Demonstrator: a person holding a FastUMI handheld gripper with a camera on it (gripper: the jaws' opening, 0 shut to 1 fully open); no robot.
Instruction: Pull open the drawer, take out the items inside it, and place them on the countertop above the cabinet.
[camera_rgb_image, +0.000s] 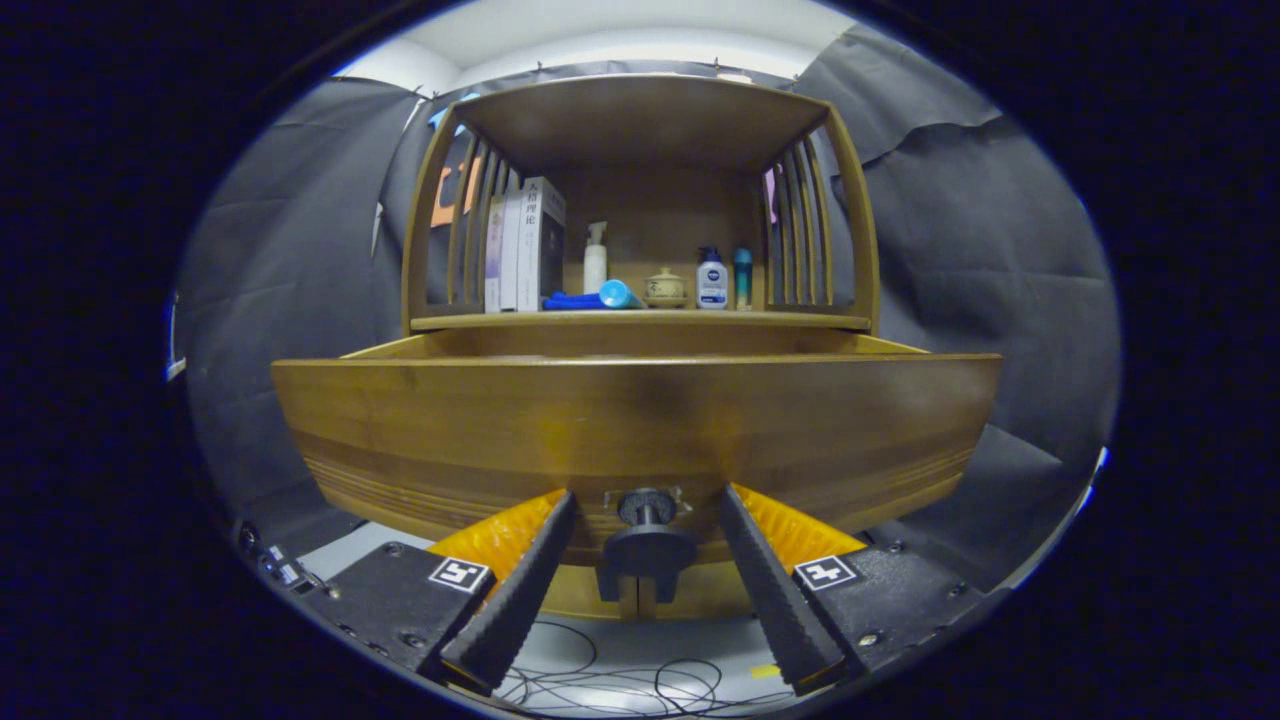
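Straight ahead stands a wooden cabinet (640, 200) with slatted sides, and its drawer (640, 420) is pulled out toward the camera, the broad front panel spreading from 9 to 3 o'clock across the middle of the view. What lies inside the drawer is hidden behind that front panel. Above it, at 12 o'clock, the countertop (640, 320) carries a row of things: books (525, 245) standing upright at 11 o'clock, a white spray bottle (595, 257) beside them, a blue roll (590, 298) lying flat, a small lidded pot (665, 288), a white and blue bottle (711, 279) and a slim teal bottle (742, 278) at 1 o'clock. At 6 o'clock the gripper (645, 530) is spread wide, its fingers (520, 590) on either side of the dark knob (647, 508) without touching it, holding nothing. Thin cables (620, 685) lie on the floor beneath.
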